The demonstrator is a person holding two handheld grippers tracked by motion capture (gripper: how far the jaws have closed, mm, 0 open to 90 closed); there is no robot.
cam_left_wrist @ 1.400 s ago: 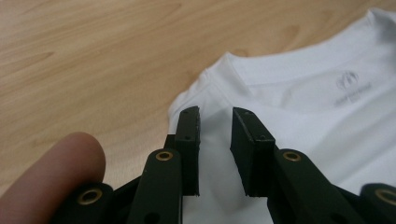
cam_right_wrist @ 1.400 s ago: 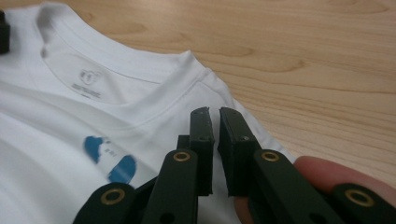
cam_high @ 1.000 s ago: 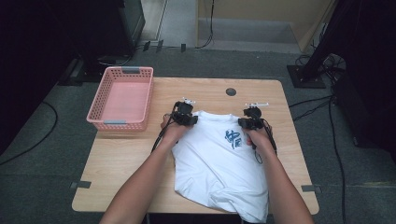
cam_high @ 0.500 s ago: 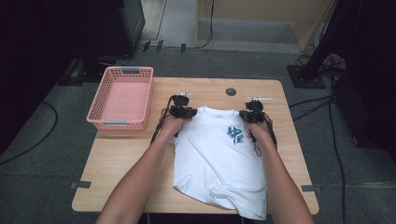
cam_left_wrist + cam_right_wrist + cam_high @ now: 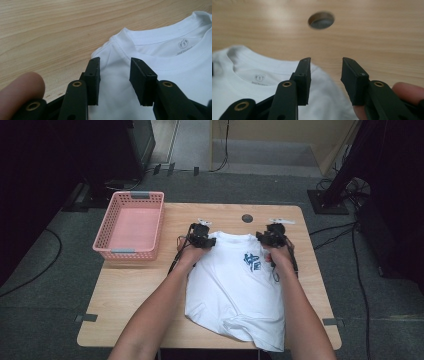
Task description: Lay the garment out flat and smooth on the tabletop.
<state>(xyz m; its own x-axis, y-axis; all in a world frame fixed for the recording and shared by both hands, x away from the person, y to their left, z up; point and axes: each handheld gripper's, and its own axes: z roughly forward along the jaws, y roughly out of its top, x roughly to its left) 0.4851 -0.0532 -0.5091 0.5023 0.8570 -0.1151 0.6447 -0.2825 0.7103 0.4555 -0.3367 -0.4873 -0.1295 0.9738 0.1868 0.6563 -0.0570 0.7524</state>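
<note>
A white cotton T-shirt (image 5: 235, 290) with a ribbed round collar and a small blue print on the chest lay face up on the table, its neck end away from the person and its crumpled hem hanging slightly over the near edge. The soft knit cloth was mostly smooth, with stitched seams along the collar and a faint grey mark printed inside the neck.

The left gripper (image 5: 202, 236) sat over the shirt's left shoulder corner. Its two blocky black jaws had just been opening and stood apart, with the shoulder cloth lying flat below the gap and not pinched. The right gripper (image 5: 271, 236) sat at the other shoulder corner; its jaws had likewise just been opening and stood apart, the shoulder's edge under its left jaw and bare wood beyond the tips.

Ahead of the right gripper was a round dark hole (image 5: 321, 20) in the pale, straight-grained wooden table (image 5: 130, 315). Well off to the left gripper's left stood a pink rectangular plastic basket (image 5: 131, 225) with latticed walls.
</note>
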